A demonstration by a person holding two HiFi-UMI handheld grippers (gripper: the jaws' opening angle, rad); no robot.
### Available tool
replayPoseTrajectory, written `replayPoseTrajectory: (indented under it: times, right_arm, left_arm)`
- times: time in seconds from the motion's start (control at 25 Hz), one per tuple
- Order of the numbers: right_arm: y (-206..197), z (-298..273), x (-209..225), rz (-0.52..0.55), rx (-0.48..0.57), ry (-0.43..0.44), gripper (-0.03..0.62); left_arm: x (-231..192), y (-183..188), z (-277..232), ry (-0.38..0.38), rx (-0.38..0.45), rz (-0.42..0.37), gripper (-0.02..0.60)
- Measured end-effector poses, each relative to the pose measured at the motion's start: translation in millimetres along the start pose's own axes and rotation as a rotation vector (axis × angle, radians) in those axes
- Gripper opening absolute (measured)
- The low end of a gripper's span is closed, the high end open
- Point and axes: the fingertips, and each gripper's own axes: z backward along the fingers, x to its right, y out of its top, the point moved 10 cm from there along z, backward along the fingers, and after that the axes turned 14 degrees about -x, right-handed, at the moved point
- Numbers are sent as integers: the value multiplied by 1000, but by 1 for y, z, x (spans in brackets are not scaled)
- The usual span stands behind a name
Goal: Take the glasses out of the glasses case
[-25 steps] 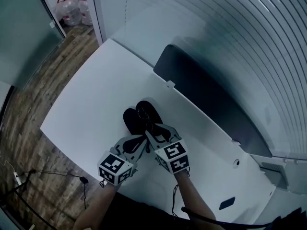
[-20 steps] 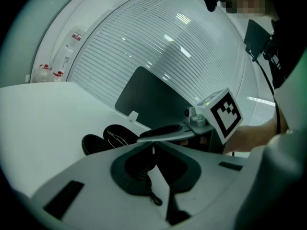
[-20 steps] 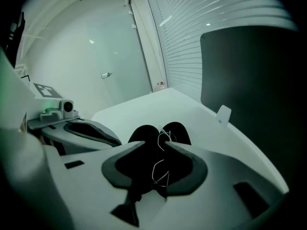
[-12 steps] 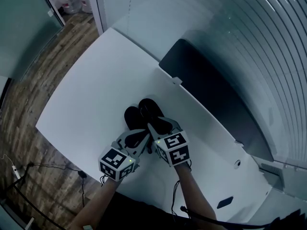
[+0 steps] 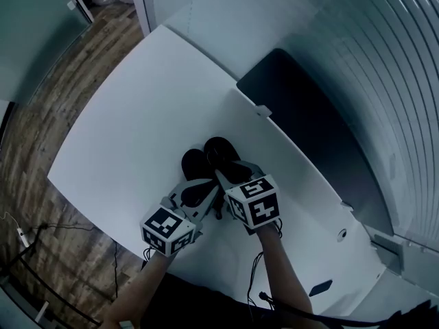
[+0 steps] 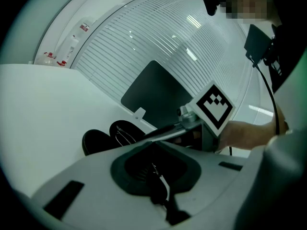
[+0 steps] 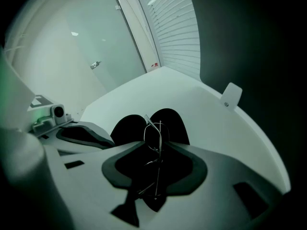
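An open black glasses case (image 5: 204,157) lies on the white table (image 5: 137,108), its two halves side by side. My right gripper (image 5: 231,175) is at the case's near end, shut on thin wire-framed glasses (image 7: 154,137) that stand up between its jaws (image 7: 156,174) in front of the case (image 7: 128,127). Just to its left is my left gripper (image 5: 200,196), near the case (image 6: 98,140) but not touching it. Its jaws (image 6: 156,176) are shut, with a thin pale sliver at the seam that I cannot identify.
A dark flat panel (image 5: 309,129) lies along the table's far side, with a small white clip (image 5: 263,111) at its edge. The table's near edge drops to a wooden floor (image 5: 41,129) with cables. A ribbed white wall curves behind.
Both grippers stay at the case's near end. The right gripper's cube looks slightly larger and higher; the head view has shifted a little.
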Motion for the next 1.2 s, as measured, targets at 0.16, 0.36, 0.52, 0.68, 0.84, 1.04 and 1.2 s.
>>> replayPoseTrajectory:
  times: [0.16, 0.36, 0.52, 0.68, 0.84, 1.04, 1.2]
  right_arm:
    - [4, -3, 2, -19, -48, 3, 114]
    - [6, -5, 5, -18, -77, 30, 114]
    - [8, -6, 10, -19, -94, 89, 109]
    - [9, -5, 15, -26, -93, 145, 106]
    - [7, -5, 16, -21, -67, 148, 106]
    - [4, -5, 19, -27, -38, 166, 106]
    - [1, -3, 24, -67, -19, 190, 106]
  left_arm:
    - [0, -1, -1, -16, 6, 13, 11]
    - [1, -1, -1, -34, -2, 12, 11]
    - [2, 1, -2, -42, -15, -6, 11]
    - [1, -5, -4, -54, 2, 25, 11]
    - [-2, -7, -4, -47, -1, 35, 11]
    - [-4, -9, -4, -42, -2, 42, 12]
    - [-2, -10, -4, -42, 2, 48, 11]
